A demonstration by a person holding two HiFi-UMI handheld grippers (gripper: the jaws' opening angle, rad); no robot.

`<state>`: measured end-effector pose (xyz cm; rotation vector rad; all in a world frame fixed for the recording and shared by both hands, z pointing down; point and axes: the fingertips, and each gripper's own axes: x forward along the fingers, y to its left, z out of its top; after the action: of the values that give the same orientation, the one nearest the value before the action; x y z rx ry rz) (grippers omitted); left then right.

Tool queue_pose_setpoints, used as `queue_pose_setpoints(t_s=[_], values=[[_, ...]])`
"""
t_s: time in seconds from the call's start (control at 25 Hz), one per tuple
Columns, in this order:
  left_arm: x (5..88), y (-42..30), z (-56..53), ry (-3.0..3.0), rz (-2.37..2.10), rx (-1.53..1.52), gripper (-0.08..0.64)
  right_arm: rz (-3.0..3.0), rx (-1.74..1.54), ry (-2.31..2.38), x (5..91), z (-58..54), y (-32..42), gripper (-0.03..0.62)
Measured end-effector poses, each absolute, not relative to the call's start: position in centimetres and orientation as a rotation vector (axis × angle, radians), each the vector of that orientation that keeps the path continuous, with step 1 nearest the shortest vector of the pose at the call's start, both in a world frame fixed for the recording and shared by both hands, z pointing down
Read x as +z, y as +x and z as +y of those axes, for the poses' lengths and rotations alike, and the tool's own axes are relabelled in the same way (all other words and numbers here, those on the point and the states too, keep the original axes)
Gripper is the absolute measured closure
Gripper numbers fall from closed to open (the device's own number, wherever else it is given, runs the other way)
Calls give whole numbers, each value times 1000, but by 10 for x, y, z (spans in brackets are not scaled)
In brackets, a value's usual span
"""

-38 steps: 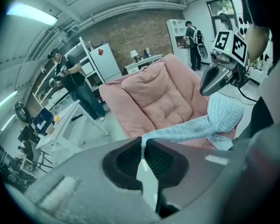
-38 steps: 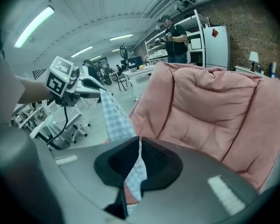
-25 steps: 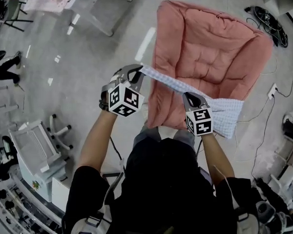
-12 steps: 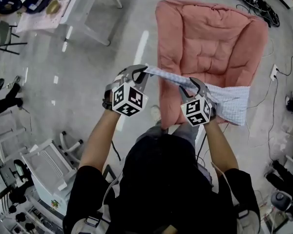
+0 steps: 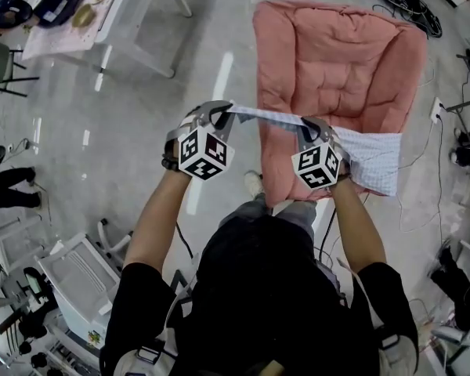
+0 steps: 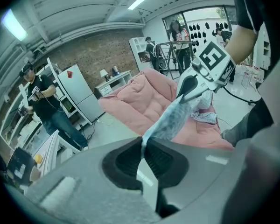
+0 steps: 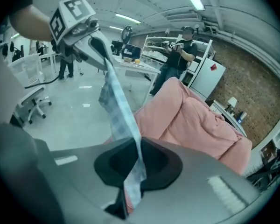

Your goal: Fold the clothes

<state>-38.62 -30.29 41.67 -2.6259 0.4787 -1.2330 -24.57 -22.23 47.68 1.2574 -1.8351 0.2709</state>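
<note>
Left gripper: clamped on the cloth, at its end.
Right gripper: clamped mid-edge; we see the bulk hanging past it.
Edge: taut, side to side.

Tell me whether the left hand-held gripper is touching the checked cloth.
Touching. In the left gripper view the left hand-held gripper is shut on an edge of the checked cloth.

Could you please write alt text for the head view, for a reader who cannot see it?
Seen from above, a person holds a light blue checked cloth stretched between the left gripper and the right gripper, both shut on its edge. Its free end hangs above a pink quilted cushion on the grey floor.
</note>
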Motion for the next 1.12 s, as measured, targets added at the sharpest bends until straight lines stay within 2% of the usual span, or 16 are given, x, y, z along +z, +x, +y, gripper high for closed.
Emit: queue_pose_setpoints(t_s=[0.64, 1.12], values=[[413, -346, -367, -2597, 418, -1206, 545, -1771, 217, 1385, 431, -274, -199, 572], [522, -386, -324, -2627, 382, -1332, 545, -1816, 296, 1266, 540, -229, -246, 572]])
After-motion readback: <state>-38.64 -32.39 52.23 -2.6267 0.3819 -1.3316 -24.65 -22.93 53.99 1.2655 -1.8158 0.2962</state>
